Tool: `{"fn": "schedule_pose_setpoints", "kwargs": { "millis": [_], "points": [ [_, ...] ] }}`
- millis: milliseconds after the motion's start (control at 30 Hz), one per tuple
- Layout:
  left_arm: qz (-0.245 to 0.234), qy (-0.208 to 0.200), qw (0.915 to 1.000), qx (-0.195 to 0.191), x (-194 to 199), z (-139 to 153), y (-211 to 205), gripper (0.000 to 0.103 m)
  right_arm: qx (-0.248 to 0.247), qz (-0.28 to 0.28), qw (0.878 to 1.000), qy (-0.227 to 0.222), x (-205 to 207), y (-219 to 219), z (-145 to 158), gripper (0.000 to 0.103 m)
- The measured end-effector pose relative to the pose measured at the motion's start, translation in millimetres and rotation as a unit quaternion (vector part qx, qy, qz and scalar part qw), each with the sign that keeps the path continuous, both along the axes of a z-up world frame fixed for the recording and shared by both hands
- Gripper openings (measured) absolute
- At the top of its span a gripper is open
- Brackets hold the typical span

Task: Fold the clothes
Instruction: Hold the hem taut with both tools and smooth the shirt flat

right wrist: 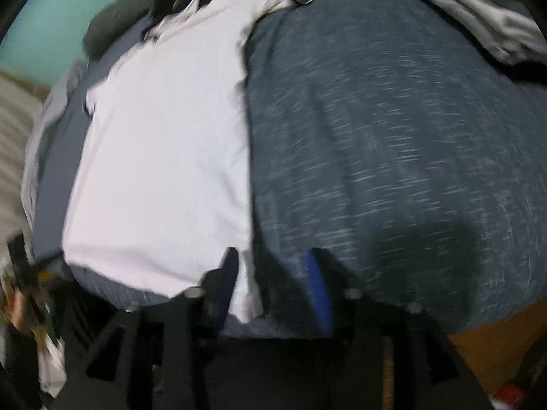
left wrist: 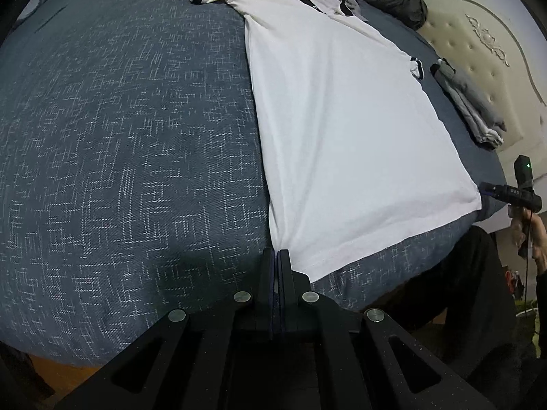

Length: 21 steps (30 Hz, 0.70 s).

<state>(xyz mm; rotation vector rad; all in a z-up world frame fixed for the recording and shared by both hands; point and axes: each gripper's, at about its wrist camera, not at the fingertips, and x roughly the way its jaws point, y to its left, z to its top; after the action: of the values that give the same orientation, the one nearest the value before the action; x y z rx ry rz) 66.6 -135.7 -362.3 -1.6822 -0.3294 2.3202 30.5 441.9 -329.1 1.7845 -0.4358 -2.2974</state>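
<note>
your left gripper (left wrist: 277, 254) pinches the hem corner of the white black-trimmed polo shirt (left wrist: 342, 119) on the blue woven bedspread (left wrist: 119, 136); your right gripper (right wrist: 273, 273) stands open astride the other corner.

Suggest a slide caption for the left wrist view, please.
Left gripper pinching the hem corner of a white polo shirt on the bed.

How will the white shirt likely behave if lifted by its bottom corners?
The white shirt looks thin and lies flat on the bed, so it should drape limply. Creases fan from the left gripper, suggesting it stretches easily. It is probably light.
</note>
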Motion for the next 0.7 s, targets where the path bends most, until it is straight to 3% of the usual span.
{"fn": "schedule_pose_setpoints", "kwargs": {
  "millis": [100,233,333,367,600,700],
  "points": [
    [0.0,-0.001,1.0,0.0,1.1,-2.1,0.6,0.002,-0.032,-0.006,0.999,0.002,-0.1,3.4,-3.3,0.043],
    [0.001,-0.003,1.0,0.0,1.0,-2.6,-0.9,0.002,-0.033,0.019,0.999,-0.014,-5.8,-15.1,-12.4,0.043],
    [0.002,-0.002,1.0,0.004,1.8,-0.5,-0.1,0.002,-0.016,0.039,0.999,-0.027,-4.9,-30.1,-18.0,0.005],
    [0.0,-0.002,1.0,0.006,2.5,0.8,1.3,0.002,-0.014,0.043,0.999,-0.023,-3.8,-30.6,-15.4,0.003],
    [-0.037,0.016,0.9991,0.01,8.0,17.6,29.0,0.001,-0.008,0.025,0.999,0.02,5.4,12.5,24.7,0.001],
    [-0.038,0.014,0.9992,0.006,8.7,14.5,29.4,0.002,0.001,0.022,1.0,0.02,6.1,15.7,25.6,0.001]
  ]
}}
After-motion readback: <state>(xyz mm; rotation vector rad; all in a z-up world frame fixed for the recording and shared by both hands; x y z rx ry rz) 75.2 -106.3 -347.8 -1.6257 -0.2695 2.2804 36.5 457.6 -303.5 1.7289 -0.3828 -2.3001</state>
